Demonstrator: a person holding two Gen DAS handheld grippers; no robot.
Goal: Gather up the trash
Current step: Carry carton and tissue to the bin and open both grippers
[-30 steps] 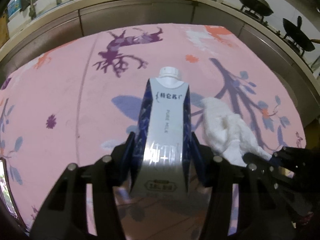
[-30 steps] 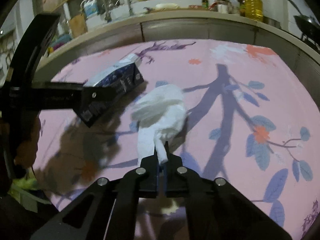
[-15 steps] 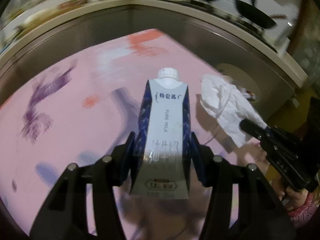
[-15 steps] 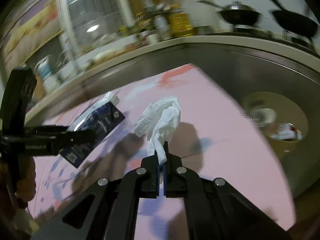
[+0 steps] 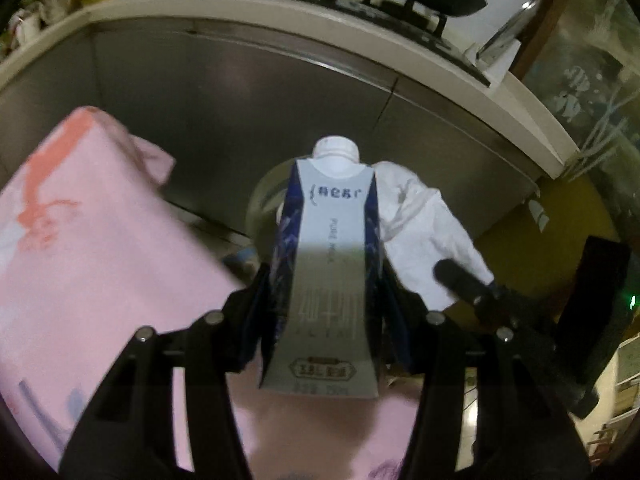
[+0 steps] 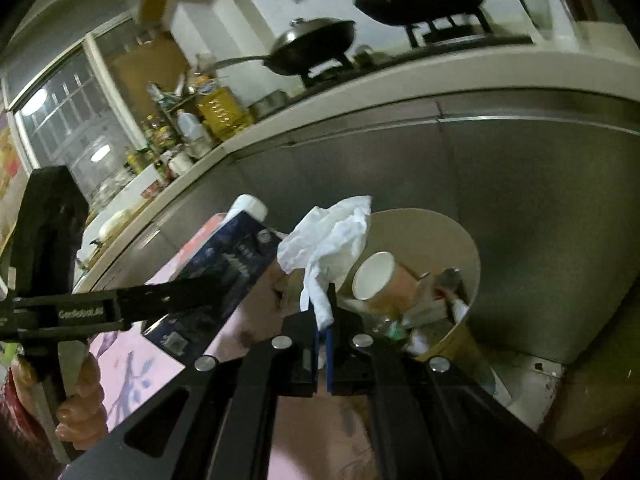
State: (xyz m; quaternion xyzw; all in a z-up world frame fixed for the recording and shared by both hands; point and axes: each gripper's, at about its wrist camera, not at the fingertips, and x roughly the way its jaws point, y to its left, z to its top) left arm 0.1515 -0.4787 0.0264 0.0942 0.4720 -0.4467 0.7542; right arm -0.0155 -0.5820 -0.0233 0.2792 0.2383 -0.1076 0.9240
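Note:
My left gripper is shut on a white and dark-blue milk carton with a white cap, held in the air past the table's corner. The carton also shows in the right wrist view. My right gripper is shut on a crumpled white tissue, held just above the near rim of a round beige trash bin. The tissue hangs to the right of the carton in the left wrist view. The bin is mostly hidden behind the carton there.
The bin holds a paper cup and other litter. The pink flowered tablecloth lies at the left. A steel cabinet front stands behind the bin. Pans sit on the counter above.
Both grippers have swung right off the table toward the bin, each still holding its item. The tissue now hangs over the bin's rim, and the carton is past the table's corner.

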